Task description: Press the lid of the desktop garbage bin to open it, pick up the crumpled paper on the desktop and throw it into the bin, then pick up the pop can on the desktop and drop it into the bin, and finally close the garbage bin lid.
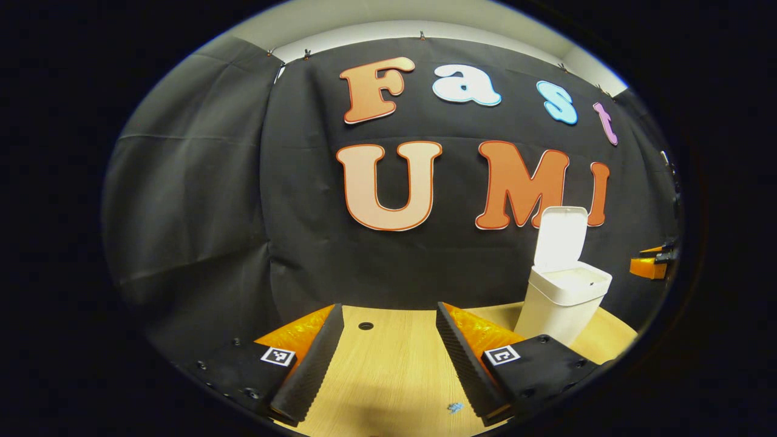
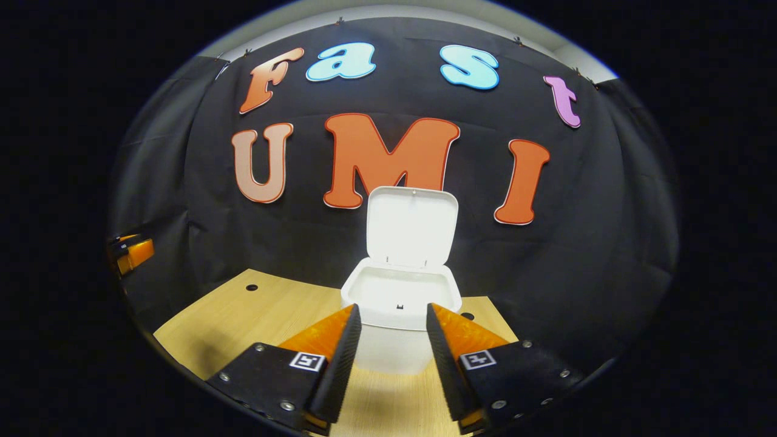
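We are facing the small white plastic garbage bin [image 2: 397,315] straight ahead of our right gripper [image 2: 393,352], its flat lid [image 2: 411,226] standing upright; both right and left gripper [image 1: 388,358] are hanging spread, empty.
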Motion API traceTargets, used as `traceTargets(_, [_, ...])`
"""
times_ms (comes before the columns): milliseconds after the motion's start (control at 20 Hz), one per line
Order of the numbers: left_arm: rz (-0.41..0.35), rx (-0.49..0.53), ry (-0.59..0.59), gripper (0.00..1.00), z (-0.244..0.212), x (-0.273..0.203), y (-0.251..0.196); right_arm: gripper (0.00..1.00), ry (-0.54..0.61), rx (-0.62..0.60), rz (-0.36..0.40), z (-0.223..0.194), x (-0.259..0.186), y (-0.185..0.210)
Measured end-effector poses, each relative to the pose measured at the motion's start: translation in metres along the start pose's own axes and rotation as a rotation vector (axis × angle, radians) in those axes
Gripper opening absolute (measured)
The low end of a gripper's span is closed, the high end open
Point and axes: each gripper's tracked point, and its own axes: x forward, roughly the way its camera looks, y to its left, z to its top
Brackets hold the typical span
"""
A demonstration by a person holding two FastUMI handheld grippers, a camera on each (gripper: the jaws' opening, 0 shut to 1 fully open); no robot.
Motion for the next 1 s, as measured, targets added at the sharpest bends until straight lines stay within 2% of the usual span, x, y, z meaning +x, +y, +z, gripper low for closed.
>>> traceTargets(50, [-0.003, -0.009, 0.001, 0.97, -0.002, 0.001, -0.001, 0.73, -0.008, 0.003, -0.005, -0.001, -0.001, 0.000])
traceTargets(100, [-0.005, -0.015, 0.004, 0.97, -0.002, 0.002, -0.002, 0.86, -0.006, 0.005, -0.008, -0.004, -0.002, 0.000])
traceTargets(200, [-0.011, -0.015, 0.013, 0.98, -0.007, 0.004, -0.006, 0.98, -0.002, 0.013, -0.005, -0.008, -0.005, 0.003])
traceTargets(550, [-0.056, -0.013, 0.043, 0.97, -0.031, 0.011, -0.027, 0.99, 0.013, -0.032, -0.026, -0.017, -0.010, -0.001])
traceTargets(1000, [-0.153, -0.017, 0.159, 0.97, -0.104, 0.030, -0.079, 0.99, 0.121, -0.022, -0.049, -0.056, -0.011, -0.019])
